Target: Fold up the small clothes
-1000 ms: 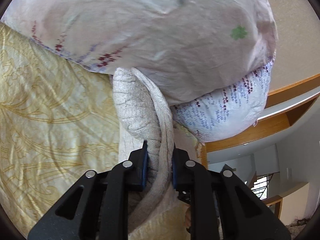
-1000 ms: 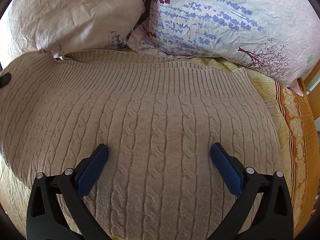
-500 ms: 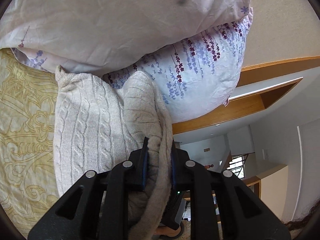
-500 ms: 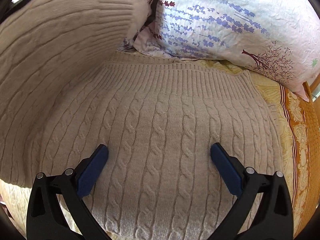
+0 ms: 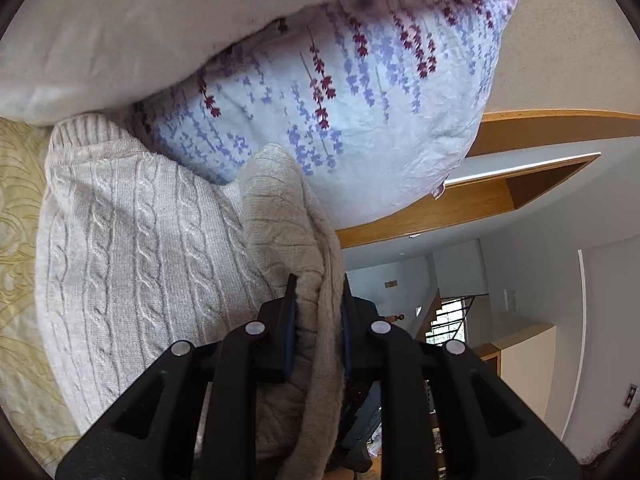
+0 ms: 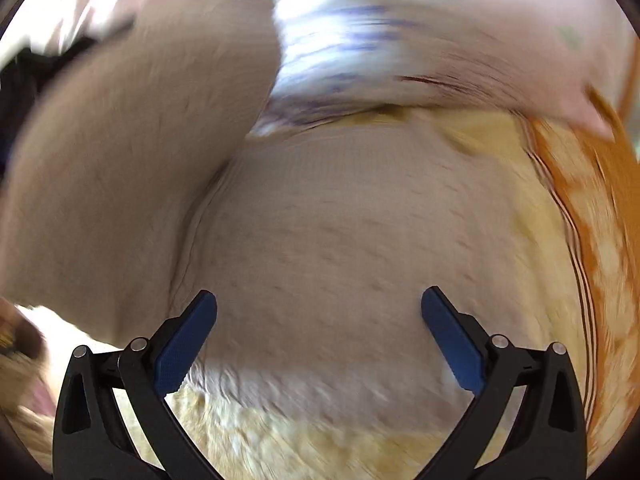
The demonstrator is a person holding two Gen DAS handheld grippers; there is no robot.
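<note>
A beige cable-knit sweater lies on the yellow patterned bedspread. My left gripper is shut on a raised fold of the sweater, which bulges up between the blue pads. In the blurred right wrist view the sweater lies flat below, and its lifted flap hangs over the left side. My right gripper is open above the sweater, with nothing between its fingers.
Two pillows sit at the head of the bed: a plain pale one and a lavender-print one. A wooden headboard stands behind them. An orange patterned border runs along the bedspread's right edge.
My left gripper has carried the sweater fold across, so the flat sweater and lavender pillow have come into its view. The right gripper has moved back and turned; its view is now blurred.
</note>
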